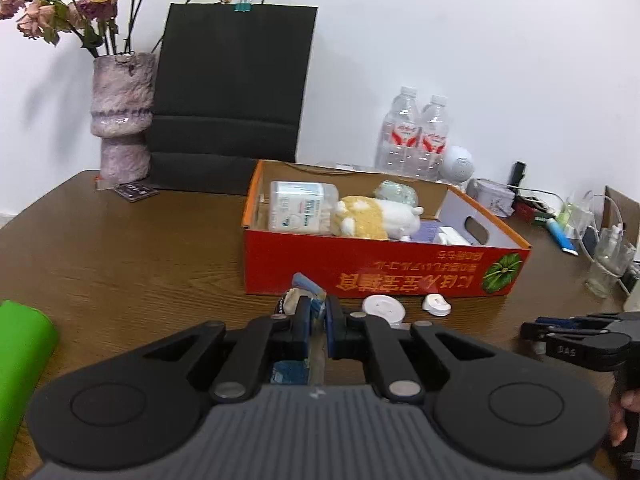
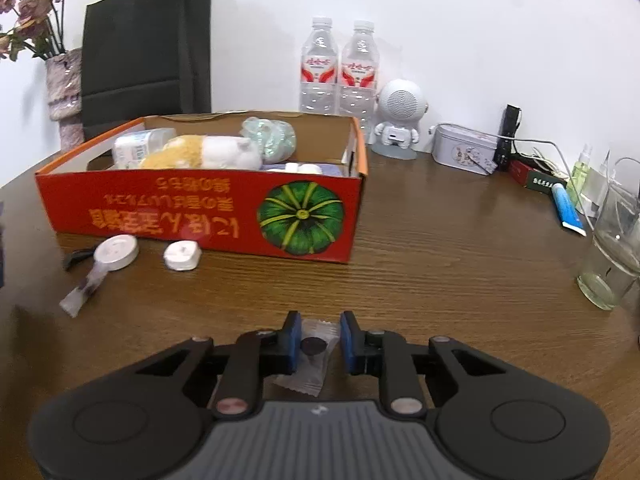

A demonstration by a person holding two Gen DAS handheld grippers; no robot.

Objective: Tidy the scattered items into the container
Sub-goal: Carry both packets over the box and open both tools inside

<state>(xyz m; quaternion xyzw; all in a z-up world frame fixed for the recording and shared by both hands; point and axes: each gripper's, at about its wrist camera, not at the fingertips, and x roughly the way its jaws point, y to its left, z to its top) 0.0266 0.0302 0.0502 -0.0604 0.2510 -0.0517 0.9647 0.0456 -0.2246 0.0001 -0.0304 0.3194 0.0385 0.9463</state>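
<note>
on woodgrain table (image 2: 440, 240), crinkly clear wrapper (image 2: 308, 364), glossy cardboard box (image 2: 200, 208)

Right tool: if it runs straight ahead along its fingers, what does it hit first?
The wrapped candy between the right tool's open fingers; past that, bare table, then probably the red box's near right corner, depth unclear.

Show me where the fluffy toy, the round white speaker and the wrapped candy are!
fluffy toy (image 1: 372, 216), left wrist view, on its yellow back.
round white speaker (image 2: 401, 101), right wrist view, on its grille.
wrapped candy (image 2: 314, 347), right wrist view, on its dark centre.
</note>
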